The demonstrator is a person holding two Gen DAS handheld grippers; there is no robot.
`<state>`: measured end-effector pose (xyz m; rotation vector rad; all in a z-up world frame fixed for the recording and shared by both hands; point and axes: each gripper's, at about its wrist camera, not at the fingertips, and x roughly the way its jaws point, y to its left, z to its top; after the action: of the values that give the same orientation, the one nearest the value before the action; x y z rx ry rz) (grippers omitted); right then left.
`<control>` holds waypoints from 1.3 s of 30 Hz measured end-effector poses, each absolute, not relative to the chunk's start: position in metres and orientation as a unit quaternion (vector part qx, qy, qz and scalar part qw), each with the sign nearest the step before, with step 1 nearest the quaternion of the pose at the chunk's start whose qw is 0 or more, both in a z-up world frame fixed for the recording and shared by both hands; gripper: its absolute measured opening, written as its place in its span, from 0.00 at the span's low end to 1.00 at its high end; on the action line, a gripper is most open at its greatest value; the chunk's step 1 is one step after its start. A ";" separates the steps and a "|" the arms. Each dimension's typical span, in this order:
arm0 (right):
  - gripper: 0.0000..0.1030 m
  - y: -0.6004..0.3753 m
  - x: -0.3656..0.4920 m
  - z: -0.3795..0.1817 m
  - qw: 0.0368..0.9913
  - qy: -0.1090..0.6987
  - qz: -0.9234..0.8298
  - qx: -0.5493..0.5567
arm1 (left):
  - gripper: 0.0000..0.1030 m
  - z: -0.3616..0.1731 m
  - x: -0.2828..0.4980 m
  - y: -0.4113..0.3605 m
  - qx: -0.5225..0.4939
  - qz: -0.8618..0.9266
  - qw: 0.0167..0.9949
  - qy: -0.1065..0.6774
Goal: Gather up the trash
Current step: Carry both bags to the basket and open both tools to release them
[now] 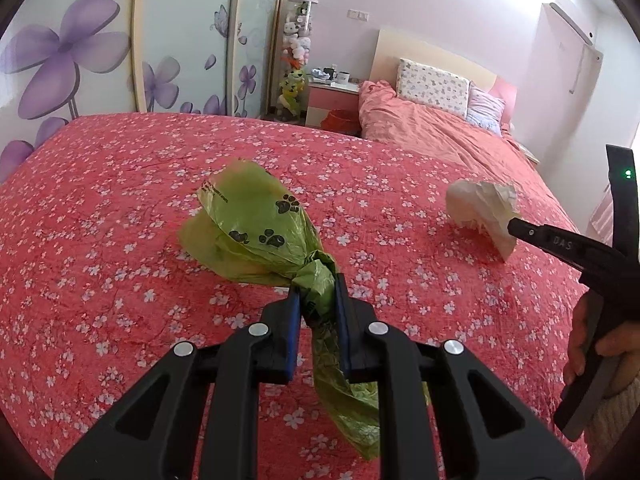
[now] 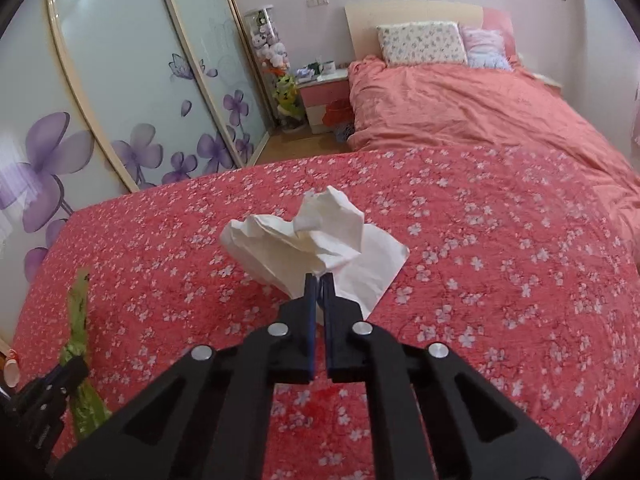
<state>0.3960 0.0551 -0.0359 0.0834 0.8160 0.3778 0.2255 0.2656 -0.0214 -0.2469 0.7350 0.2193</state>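
A green plastic bag with black paw prints (image 1: 256,224) lies over the red flowered bedspread (image 1: 120,260), and my left gripper (image 1: 316,284) is shut on its knotted neck, the tail hanging down between the fingers. That bag (image 2: 78,364) and the left gripper (image 2: 74,366) show at the lower left of the right wrist view. A crumpled white tissue (image 2: 312,248) sits on the bedspread (image 2: 500,280), and my right gripper (image 2: 319,278) is shut on its near edge. From the left wrist view the tissue (image 1: 482,204) is at the right with the right gripper (image 1: 514,224) touching it.
A person's hand (image 1: 588,340) holds the right gripper's handle. Beyond the bedspread lie a pink duvet (image 2: 460,100) and pillows (image 2: 424,42). A wardrobe with purple flower doors (image 2: 120,100) runs along the left, with a nightstand (image 2: 322,92) and a tube of plush toys (image 2: 270,48) behind.
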 end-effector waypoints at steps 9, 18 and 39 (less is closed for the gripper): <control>0.03 0.017 0.359 -0.021 0.914 0.368 0.165 0.039 | 0.15 -0.012 0.221 0.252 -0.112 0.099 0.923 0.353; 0.03 -0.060 0.300 0.003 0.928 0.348 0.122 0.053 | 0.15 0.009 0.214 0.198 -0.093 0.057 0.932 0.345; 0.03 -0.209 0.159 0.033 0.951 0.290 0.017 0.109 | 0.15 0.042 0.188 0.043 -0.018 -0.090 0.942 0.323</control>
<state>0.1589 -0.2092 0.0330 0.2223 0.5902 0.0350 0.1883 0.0431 0.0424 -0.0367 0.6586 -0.1845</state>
